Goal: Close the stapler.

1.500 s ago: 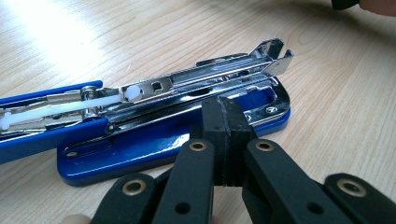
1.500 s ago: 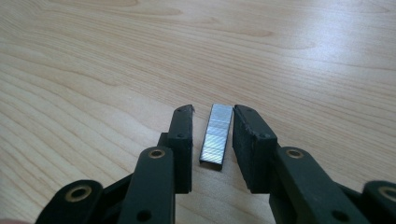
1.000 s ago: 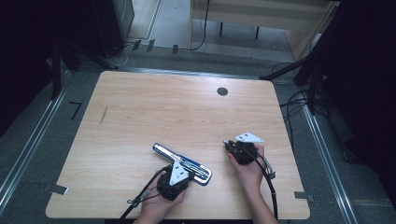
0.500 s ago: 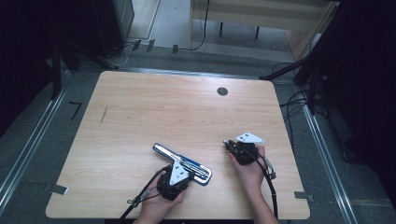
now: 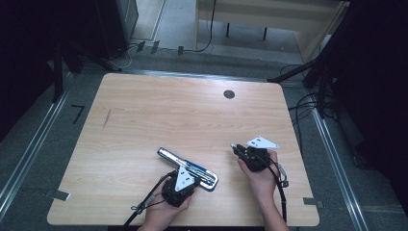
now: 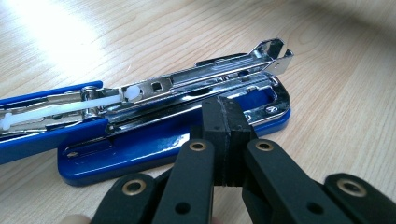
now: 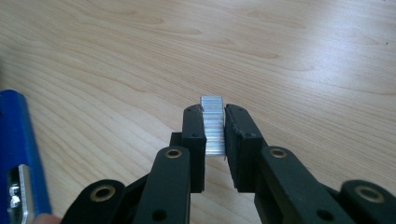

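Right gripper view: right tongs (image 7: 215,135) pinch a strip of staples (image 7: 213,127), light and brittle, best held by its flat sides. Left tongs (image 6: 227,135), closed and empty, touch the open blue stapler (image 6: 154,116) lying on the tabletop (image 5: 159,115).

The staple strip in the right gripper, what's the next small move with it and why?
Probably carry the staple strip over to the stapler's open channel: the right gripper already clamps it, the stapler lies opened, and the shut left gripper rests at its base.
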The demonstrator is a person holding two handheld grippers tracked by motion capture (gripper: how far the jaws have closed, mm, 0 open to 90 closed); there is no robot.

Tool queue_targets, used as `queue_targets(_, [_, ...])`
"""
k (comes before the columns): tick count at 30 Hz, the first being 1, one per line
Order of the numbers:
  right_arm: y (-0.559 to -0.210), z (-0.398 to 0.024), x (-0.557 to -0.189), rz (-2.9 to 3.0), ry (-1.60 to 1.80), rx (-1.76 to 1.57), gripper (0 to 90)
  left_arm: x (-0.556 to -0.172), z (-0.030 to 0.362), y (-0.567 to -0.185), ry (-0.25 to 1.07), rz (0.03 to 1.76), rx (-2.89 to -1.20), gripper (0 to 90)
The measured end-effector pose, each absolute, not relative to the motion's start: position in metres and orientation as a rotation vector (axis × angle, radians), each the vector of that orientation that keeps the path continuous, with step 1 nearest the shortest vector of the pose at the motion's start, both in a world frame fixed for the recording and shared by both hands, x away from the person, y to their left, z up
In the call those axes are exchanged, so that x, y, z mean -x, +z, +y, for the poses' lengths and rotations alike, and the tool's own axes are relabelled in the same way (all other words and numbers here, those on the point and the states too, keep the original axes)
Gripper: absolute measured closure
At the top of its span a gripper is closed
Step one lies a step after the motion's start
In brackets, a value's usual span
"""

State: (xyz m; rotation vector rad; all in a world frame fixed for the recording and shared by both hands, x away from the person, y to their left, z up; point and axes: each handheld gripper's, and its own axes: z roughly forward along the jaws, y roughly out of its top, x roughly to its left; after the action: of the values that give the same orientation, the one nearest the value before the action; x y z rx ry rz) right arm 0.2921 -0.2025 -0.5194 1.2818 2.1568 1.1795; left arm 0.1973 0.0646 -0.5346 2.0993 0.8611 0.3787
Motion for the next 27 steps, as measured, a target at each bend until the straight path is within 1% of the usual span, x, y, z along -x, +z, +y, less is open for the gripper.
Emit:
queue_targets(7, [-0.510, -0.197, -0.278, 2.176, 1.234, -1.240, 80.3, -0.197, 0.064, -0.535, 0.380, 0.865, -2.095, 90.0])
queue_targets(17, [-0.508, -0.174, -0.263, 2.238, 1.224, -1.156, 80.3, -0.197, 0.065, -0.535, 0.378, 0.862, -2.100, 90.0])
queue_targets(27, [-0.504, -0.171, -0.250, 2.261, 1.231, -1.118, 80.3, -0.197, 0.065, -0.534, 0.376, 0.861, -2.101, 90.0])
